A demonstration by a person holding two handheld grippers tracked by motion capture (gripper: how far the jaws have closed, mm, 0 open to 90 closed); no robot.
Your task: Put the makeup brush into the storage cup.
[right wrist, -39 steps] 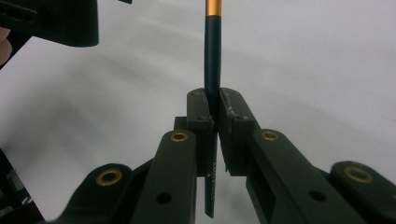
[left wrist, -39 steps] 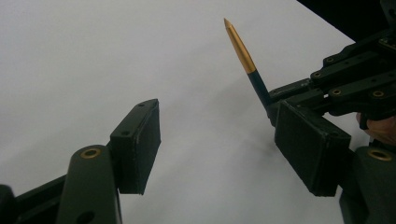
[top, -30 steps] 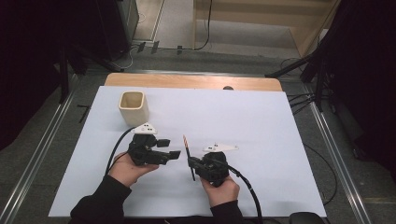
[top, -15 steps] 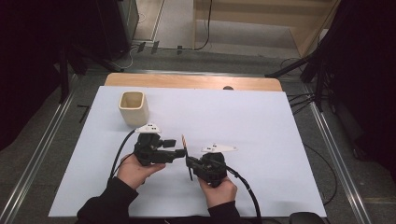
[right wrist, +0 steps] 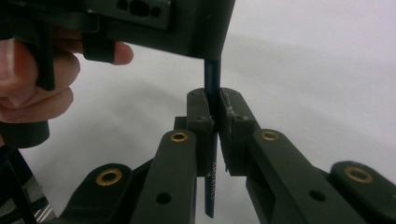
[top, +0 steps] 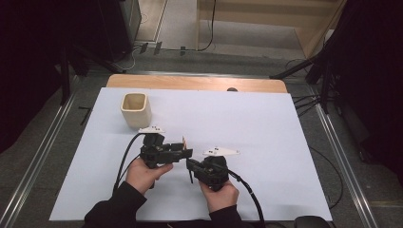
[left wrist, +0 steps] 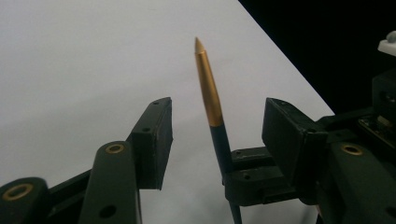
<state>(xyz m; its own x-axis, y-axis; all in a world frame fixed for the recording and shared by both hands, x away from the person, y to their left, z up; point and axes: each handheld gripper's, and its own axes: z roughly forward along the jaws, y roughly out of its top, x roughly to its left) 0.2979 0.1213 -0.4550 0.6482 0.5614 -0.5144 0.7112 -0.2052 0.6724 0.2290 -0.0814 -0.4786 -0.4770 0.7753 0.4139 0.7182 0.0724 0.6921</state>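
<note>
- Pen, dark-barrelled with a gold tapered end, stands clamped in the right gripper, whose pads are clenched on the barrel; seen from above it sits at about 6 o'clock on the white sheet, just in front of the person.
- Left gripper has its jaws either side of the gold end and they have just been closing, but a gap shows on both sides, so nothing is grasped there yet.
- Risk, as I judge it: the gold end tapers and looks slick, so if the left pads land on the taper they could slide off toward the tip rather than bite.
- Another risk: the pen leans a little between the left jaws, nearer the one at 3 o'clock; that pad may touch first and lever the barrel in the right grip.
- If the gold part is a cap meant to be pulled, a tug off the pen's axis could drag the whole pen out of the right gripper.
- Outward: a cream cup stands at 10 o'clock, well apart from both hands.
- White sheet covers a wooden table; around it are grey floor, metal rails, trailing cables and dark surroundings.
</note>
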